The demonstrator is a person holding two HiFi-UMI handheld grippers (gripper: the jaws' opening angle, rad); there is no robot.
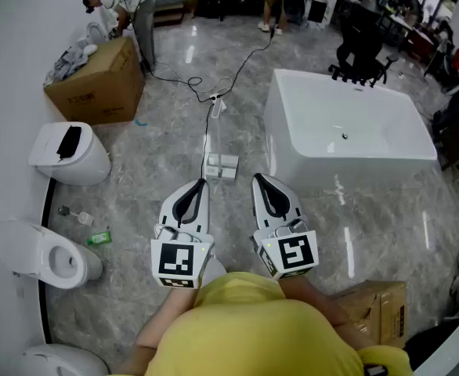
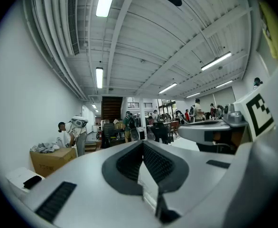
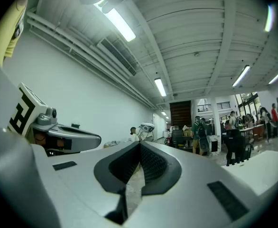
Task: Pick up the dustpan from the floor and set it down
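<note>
I cannot make out a dustpan in any view. Both grippers are held level, side by side, close in front of the person's yellow shirt and above the grey marble floor. The left gripper (image 1: 202,182) (image 2: 142,143) is shut, its tips meeting with nothing between them. So is the right gripper (image 1: 257,177) (image 3: 140,144), likewise empty. Each gripper view also shows the other gripper's side, the right one (image 2: 215,132) and the left one (image 3: 63,137).
A white bathtub (image 1: 347,124) stands ahead on the right. Two toilets (image 1: 69,153) (image 1: 45,257) line the left wall, near a cardboard box (image 1: 96,81). A white power strip (image 1: 222,165) and its cable lie straight ahead. Another box (image 1: 378,308) sits at the right. People stand far back.
</note>
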